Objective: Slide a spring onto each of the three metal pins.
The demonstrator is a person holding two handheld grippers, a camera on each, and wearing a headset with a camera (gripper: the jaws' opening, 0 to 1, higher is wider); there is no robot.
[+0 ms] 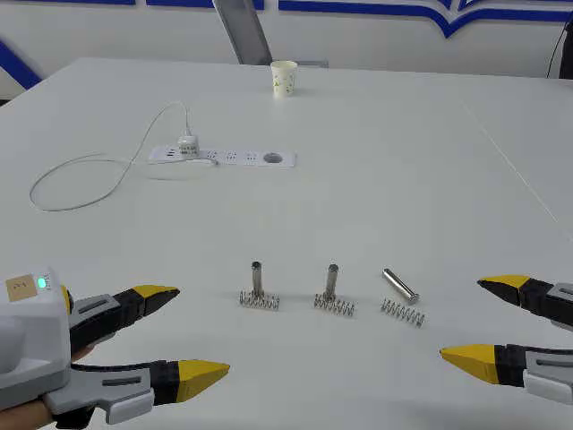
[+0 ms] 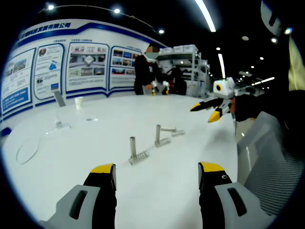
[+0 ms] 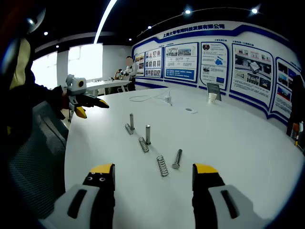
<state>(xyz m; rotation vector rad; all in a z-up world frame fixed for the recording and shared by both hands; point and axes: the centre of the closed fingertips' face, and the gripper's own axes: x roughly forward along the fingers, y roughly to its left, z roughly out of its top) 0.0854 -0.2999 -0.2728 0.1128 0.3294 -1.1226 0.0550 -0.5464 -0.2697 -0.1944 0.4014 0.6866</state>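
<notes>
My two grippers hover low over the white table (image 1: pixel 385 188), one at each side of the work, and both are released. The yellow-tipped jaws of my left gripper (image 1: pixel 199 330) are spread wide with nothing between them. Those of my right gripper (image 1: pixel 462 319) gape the same way on air.

Between the two grippers, in a row across the table, I count three metal pins and three springs. Two pins stand upright: the left pin (image 1: pixel 257 279) and the middle pin (image 1: pixel 331 279). The third pin (image 1: pixel 400 285) lies on its side, slanted, at the right end of the row.

All three springs lie flat on the table, none of them on a pin. The left spring (image 1: pixel 260 300) lies on the near side of the left pin's foot, and the middle spring (image 1: pixel 334 305) lies the same way at the middle pin. The right spring (image 1: pixel 402 313) is just beside the lying pin, on my side of it.

Farther off I see one paper cup (image 1: pixel 284 78) and one white power strip (image 1: pixel 224 158). One plug (image 1: pixel 186 143) sits in the strip, and one white cable (image 1: pixel 81 170) loops away to the left.
</notes>
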